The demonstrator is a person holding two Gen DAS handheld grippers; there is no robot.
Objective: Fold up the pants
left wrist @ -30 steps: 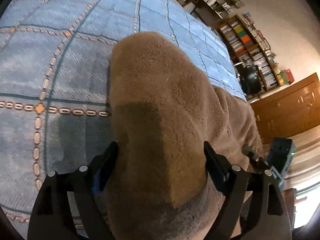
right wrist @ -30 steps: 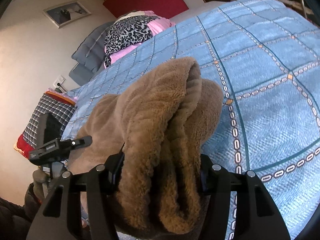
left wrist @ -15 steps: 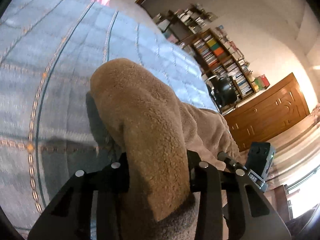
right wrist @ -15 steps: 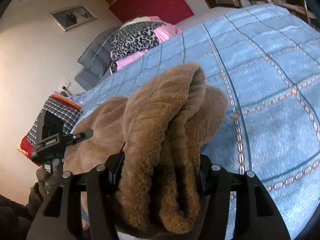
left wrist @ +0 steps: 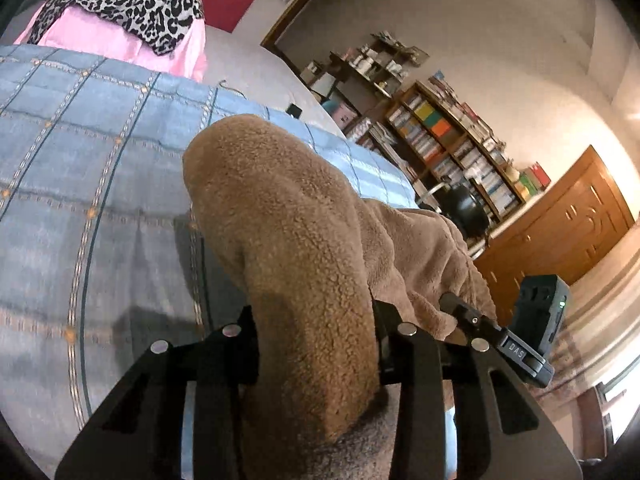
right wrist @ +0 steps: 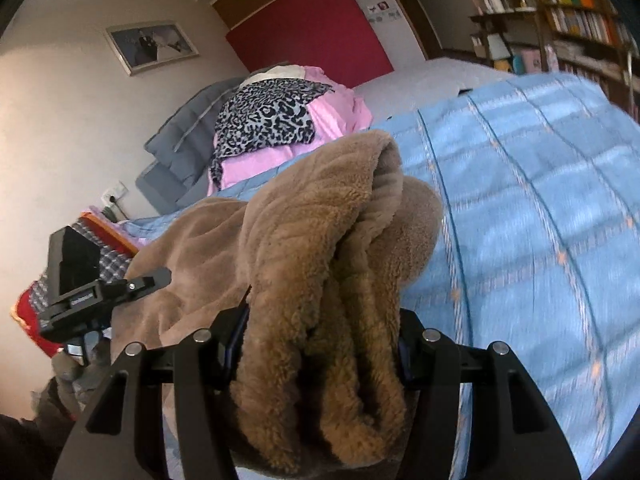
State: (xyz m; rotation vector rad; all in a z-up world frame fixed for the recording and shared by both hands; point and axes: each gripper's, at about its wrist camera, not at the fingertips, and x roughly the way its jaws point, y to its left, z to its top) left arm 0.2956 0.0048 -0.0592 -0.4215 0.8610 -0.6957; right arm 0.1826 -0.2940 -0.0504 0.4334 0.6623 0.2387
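The brown fleece pants (left wrist: 296, 240) hang lifted above the blue quilted bed (left wrist: 80, 184). My left gripper (left wrist: 316, 344) is shut on one bunched end of the pants, cloth bulging out past its black fingers (left wrist: 236, 356). My right gripper (right wrist: 320, 344) is shut on the other end, a thick wad of folded pants (right wrist: 316, 248) filling its jaws. The cloth stretches between the two grippers. The right gripper's body (left wrist: 516, 344) shows at the right of the left wrist view, and the left gripper's body (right wrist: 92, 292) shows at the left of the right wrist view.
A pile of pink and leopard-print cloth (right wrist: 276, 124) and grey pillows (right wrist: 180, 152) lies at the bed's head. Bookshelves (left wrist: 452, 140) and a wooden cabinet (left wrist: 560, 232) stand beyond the bed's far side. A checked bundle (right wrist: 96, 248) sits low at the left.
The left gripper closed on the pants. Both grippers rose and carried the pants toward the bed's head, so the pillows and pink pile came into view.
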